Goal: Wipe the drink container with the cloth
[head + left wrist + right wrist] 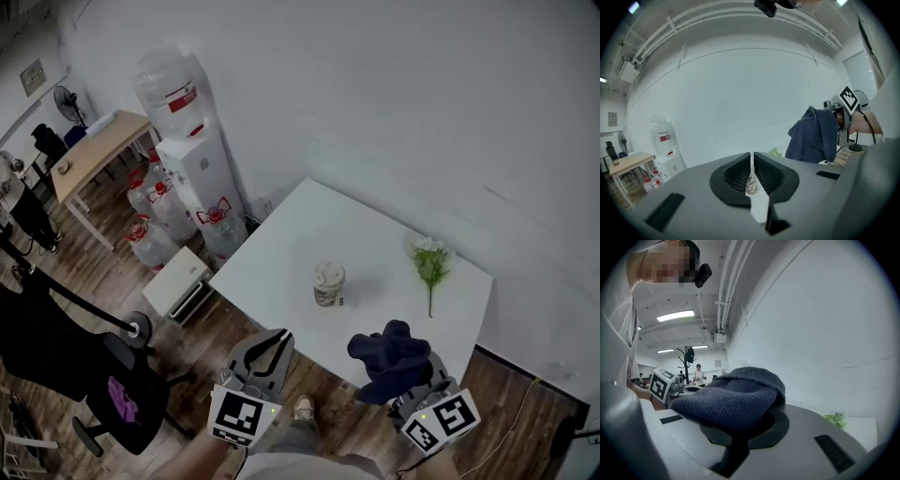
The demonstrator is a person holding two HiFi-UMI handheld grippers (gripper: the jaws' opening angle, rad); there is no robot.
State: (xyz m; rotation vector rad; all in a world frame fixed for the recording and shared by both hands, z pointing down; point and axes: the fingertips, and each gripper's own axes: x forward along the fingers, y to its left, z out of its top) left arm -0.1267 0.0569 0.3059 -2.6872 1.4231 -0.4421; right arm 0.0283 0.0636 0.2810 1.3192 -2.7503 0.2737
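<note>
The drink container, a pale cup with a lid, stands upright near the middle of the white table. In the left gripper view the cup shows as a sliver through the slit between the jaws. My left gripper is shut and holds nothing; it hovers short of the table's near edge. My right gripper is shut on a dark blue cloth, which bunches over its jaws and hides the fingertips. In the right gripper view the cloth drapes across both jaws. Both grippers are apart from the cup.
A green flower sprig lies on the table to the right of the cup. A water dispenser and several bottles stand left of the table. A low white box, an office chair and a wooden desk are further left.
</note>
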